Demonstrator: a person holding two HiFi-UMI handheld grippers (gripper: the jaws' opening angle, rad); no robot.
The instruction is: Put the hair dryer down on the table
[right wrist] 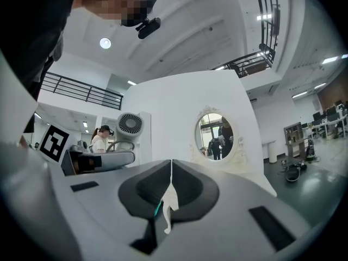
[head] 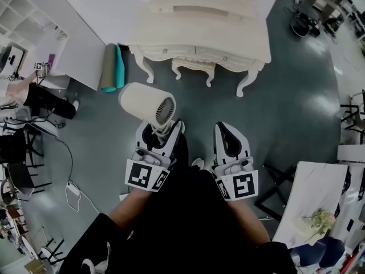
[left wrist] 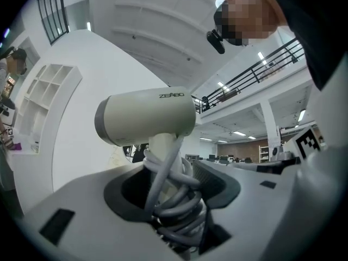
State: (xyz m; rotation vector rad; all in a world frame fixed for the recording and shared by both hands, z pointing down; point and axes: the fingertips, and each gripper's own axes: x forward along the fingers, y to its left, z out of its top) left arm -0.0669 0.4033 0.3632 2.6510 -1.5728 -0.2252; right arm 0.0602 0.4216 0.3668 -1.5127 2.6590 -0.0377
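Note:
A cream hair dryer stands upright in my left gripper, which is shut on its handle. In the left gripper view the grey cord is wound round that handle between the jaws, and the dryer's barrel lies across the top. My right gripper hangs beside it, shut and empty, with its jaw tips meeting. The right gripper view also shows the hair dryer's rear grille at the left. An ornate cream dressing table stands ahead, beyond both grippers, with its oval mirror showing.
Rolled grey and teal mats lean by the dressing table's left leg. A white partition with shelves and a seated person are at the left. A white marble table with flowers is at the lower right. A cable lies on the dark floor.

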